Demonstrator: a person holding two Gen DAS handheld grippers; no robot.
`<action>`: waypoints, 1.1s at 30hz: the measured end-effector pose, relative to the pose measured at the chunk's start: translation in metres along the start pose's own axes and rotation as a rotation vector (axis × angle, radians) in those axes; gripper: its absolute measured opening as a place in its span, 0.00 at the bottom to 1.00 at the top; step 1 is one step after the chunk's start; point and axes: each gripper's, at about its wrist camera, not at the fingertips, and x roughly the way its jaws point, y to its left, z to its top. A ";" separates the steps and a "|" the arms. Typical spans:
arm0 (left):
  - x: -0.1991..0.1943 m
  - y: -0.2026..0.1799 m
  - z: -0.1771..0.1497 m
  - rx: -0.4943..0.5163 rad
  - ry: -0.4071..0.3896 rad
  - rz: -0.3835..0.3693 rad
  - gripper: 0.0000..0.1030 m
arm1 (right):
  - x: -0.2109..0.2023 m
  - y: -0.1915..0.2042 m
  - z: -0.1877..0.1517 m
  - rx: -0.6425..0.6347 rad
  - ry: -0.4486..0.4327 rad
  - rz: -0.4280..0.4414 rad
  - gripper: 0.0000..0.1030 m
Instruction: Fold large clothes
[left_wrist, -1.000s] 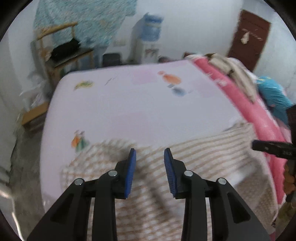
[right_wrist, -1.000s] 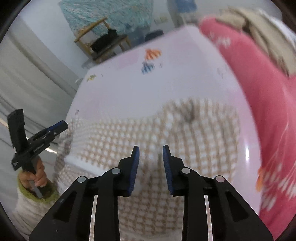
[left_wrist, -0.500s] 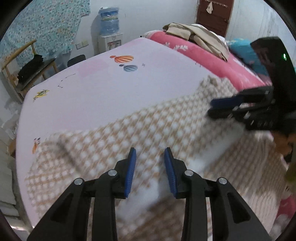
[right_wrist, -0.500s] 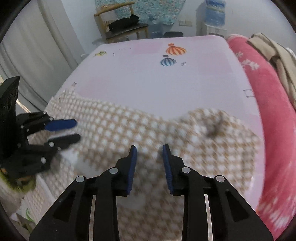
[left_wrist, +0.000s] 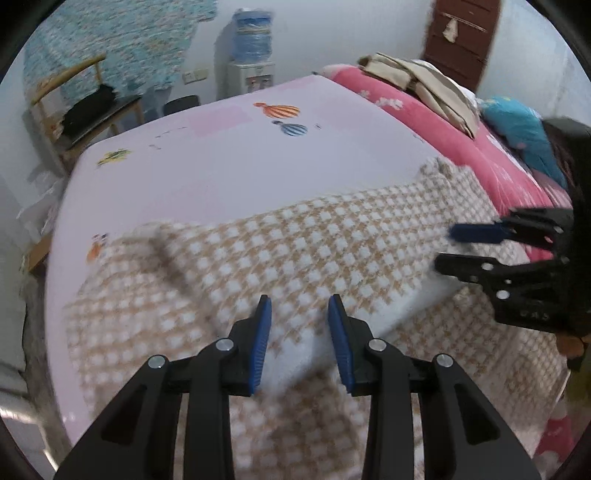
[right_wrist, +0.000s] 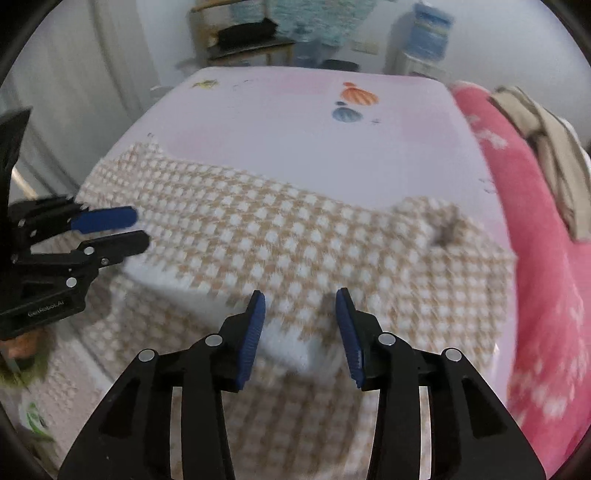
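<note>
Bed (left_wrist: 229, 173) with a pale pink sheet carries the checked garment (left_wrist: 295, 258) along its near edge, part hanging over. Left gripper (left_wrist: 300, 328) just above the cloth, jaws partly apart, nothing held. Right gripper (right_wrist: 300, 328) likewise over it, jaws opening, empty. Pink blanket (right_wrist: 535, 258) at the bed's right edge.

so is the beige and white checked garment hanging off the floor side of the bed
Yes, the beige and white checked garment drapes over the pale pink bed's near edge.
</note>
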 end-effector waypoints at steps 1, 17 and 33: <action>-0.010 0.002 -0.002 -0.013 -0.018 0.004 0.32 | -0.013 0.002 -0.004 0.018 -0.017 0.019 0.46; -0.142 0.056 -0.142 -0.284 -0.155 0.114 0.45 | -0.074 0.053 -0.114 0.070 -0.090 0.242 0.66; -0.088 0.073 -0.149 -0.264 -0.092 0.075 0.42 | -0.047 0.048 -0.132 0.152 -0.013 0.216 0.66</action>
